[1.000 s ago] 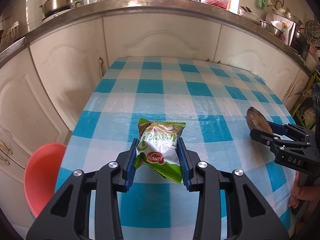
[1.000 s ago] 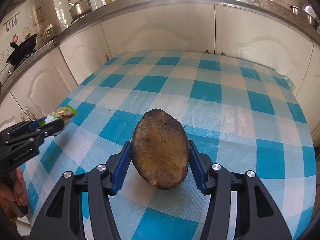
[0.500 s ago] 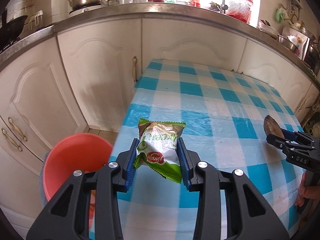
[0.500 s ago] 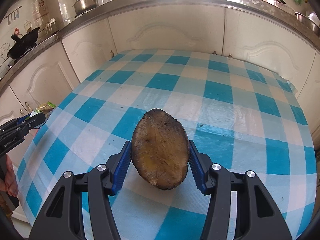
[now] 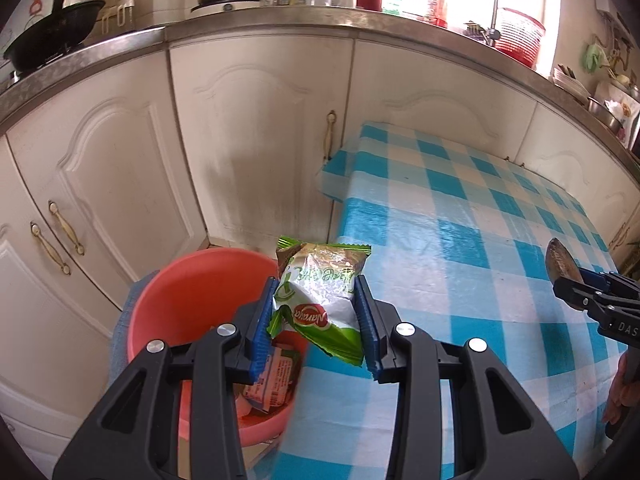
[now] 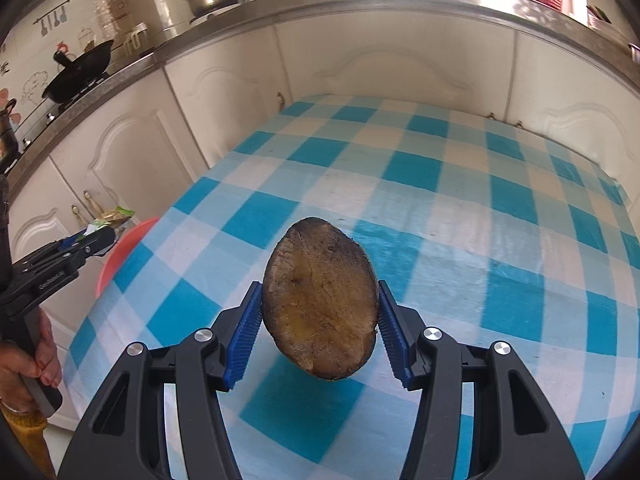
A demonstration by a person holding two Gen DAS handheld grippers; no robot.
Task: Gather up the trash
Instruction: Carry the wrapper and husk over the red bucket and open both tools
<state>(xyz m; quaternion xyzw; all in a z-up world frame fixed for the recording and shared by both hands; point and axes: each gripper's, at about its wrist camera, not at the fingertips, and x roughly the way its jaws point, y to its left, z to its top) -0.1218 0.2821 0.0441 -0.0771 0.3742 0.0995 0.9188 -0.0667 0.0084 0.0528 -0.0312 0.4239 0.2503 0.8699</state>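
Note:
My left gripper (image 5: 316, 312) is shut on a green and white snack wrapper (image 5: 320, 300), held at the table's left edge right beside the rim of a red plastic basin (image 5: 188, 292) on the floor. Some packaging lies inside the basin. My right gripper (image 6: 320, 320) is shut on a brown, rotten fruit half (image 6: 320, 300) above the blue checked tablecloth (image 6: 460, 208). In the right wrist view the left gripper (image 6: 100, 238) with the wrapper (image 6: 114, 216) shows at the far left over the basin (image 6: 120, 252). The right gripper (image 5: 560, 280) with the fruit half (image 5: 560, 260) appears at the left wrist view's right edge.
White cabinet doors (image 5: 260, 140) with brass handles stand behind the basin and table. The counter (image 5: 280, 28) above carries a kettle, a wok, mugs and a red basket. A hand (image 6: 24, 364) grips the left tool's handle.
My left gripper carried the wrapper leftward from over the table to the basin's edge; the basin now fills the lower left. The right gripper shifted left a little with the fruit half.

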